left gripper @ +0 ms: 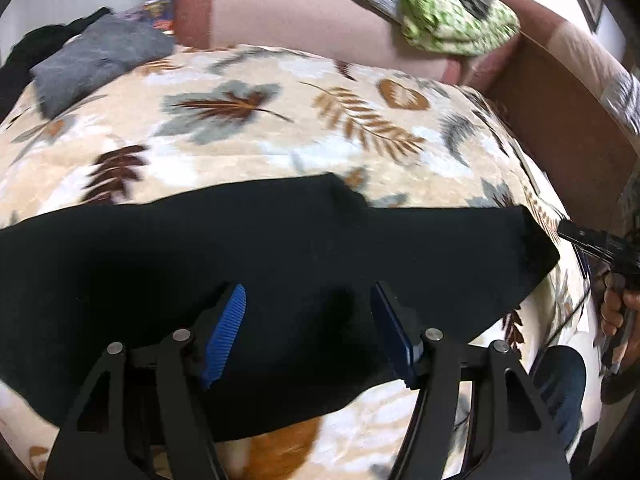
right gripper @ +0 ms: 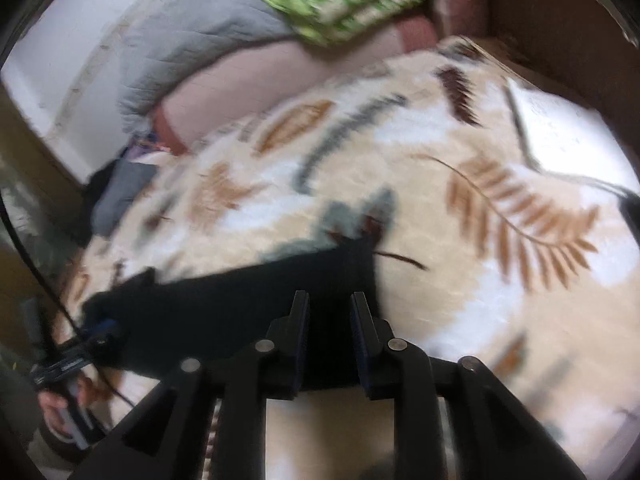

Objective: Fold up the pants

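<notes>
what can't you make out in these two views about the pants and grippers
- Pants: left wrist view shows one flat black mass; legs, waistband and fold lines are lost in the dark, and the left edge cuts it off.
- Pants in right wrist view: motion blur smears the outline.
- Right gripper: jaws slightly apart; whether they touch the cloth is unclear.
- Left gripper: open; its height above the pants is unclear.
- Gray cloth: too blurred to identify.

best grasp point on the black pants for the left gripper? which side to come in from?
Judging by the pose, the near hem of the flat black fabric pants, coming from the front edge of the leaf-print blanket. The cloth lies flat; that edge sits just below the open left hand-held gripper, so one finger could slide under.
</notes>
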`<state>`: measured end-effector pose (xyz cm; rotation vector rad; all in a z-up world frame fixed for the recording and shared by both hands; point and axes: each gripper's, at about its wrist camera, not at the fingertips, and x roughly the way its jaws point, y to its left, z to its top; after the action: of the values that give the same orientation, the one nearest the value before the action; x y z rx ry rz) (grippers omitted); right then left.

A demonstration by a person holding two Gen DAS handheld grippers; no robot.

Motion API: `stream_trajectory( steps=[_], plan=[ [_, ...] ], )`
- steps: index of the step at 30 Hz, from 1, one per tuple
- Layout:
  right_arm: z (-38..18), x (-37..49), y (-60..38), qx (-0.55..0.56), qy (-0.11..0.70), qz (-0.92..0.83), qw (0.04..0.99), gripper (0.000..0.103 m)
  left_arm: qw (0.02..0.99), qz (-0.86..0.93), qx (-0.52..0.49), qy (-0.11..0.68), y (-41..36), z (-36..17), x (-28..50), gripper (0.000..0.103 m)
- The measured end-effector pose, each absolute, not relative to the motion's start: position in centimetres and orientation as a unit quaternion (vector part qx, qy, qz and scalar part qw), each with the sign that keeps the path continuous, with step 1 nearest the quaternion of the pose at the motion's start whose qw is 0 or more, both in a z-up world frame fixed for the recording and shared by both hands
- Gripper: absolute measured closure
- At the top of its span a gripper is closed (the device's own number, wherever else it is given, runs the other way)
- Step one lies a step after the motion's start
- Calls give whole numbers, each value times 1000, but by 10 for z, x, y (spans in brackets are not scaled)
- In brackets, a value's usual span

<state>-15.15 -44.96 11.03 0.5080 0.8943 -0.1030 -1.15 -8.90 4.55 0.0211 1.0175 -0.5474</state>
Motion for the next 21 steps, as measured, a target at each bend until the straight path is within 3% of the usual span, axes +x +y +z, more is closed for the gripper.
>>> stream_trajectory(
  steps=[2,7,18,20,21],
  plan=[
    [114,-139,-428,238,420,-7,876,66,842,-241,-7,482,-67,49,-7,38],
    [104,-90,-363,218,436,72,870,59,862,-182,-20,473,-10,53,3,34],
    [55,23,-245,164,497,155,838,58,875,-65,-40,477,82,42,51,34],
    [49,29,-236,150,505,151,836,65,873,-65,-47,481,88,38,59,33],
    [50,30,-231,141,498,150,842,84,871,-69,-50,485,89,36,62,33]
  ],
)
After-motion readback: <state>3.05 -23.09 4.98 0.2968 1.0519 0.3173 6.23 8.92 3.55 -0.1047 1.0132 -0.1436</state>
